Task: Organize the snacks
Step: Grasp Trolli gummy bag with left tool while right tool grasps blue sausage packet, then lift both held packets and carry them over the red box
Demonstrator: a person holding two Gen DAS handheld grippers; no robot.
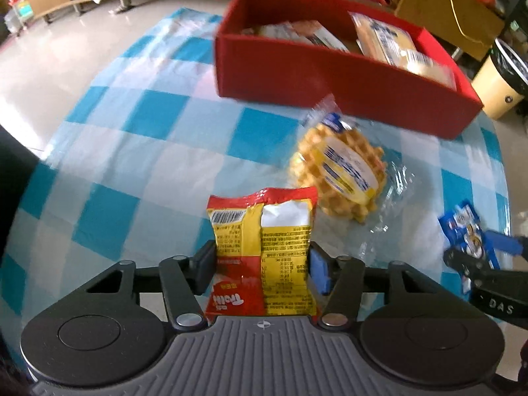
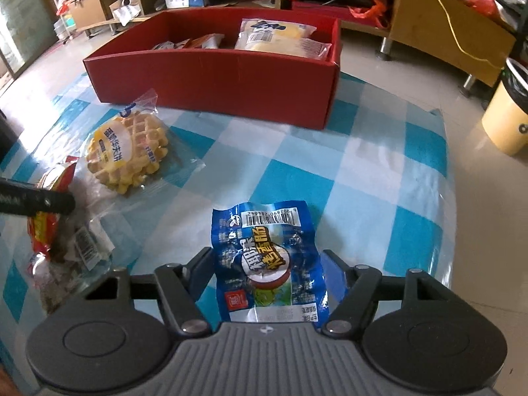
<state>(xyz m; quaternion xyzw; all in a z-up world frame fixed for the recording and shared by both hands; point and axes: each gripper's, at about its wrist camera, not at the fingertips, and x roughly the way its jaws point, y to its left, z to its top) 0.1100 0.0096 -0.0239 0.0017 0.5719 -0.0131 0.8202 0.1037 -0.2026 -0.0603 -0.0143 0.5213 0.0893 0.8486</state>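
A red and yellow snack packet (image 1: 264, 224) stands between the pads of my left gripper (image 1: 262, 257), which press on both of its sides. My right gripper (image 2: 267, 264) is shut on a blue snack packet (image 2: 264, 247), and both appear again at the right edge of the left wrist view, the blue packet (image 1: 462, 224) low over the cloth. A wrapped waffle (image 1: 340, 171) (image 2: 127, 151) lies on the table between the grippers and the red box (image 1: 330, 76) (image 2: 214, 79). The box holds several pale bread packets and smaller snacks.
The table wears a blue and white checked cloth (image 1: 132, 132) under clear plastic. A yellow bin (image 2: 508, 125) stands on the floor to the right of the table. Wooden shelves (image 2: 445, 26) with clutter run along the back, past the table's far edge.
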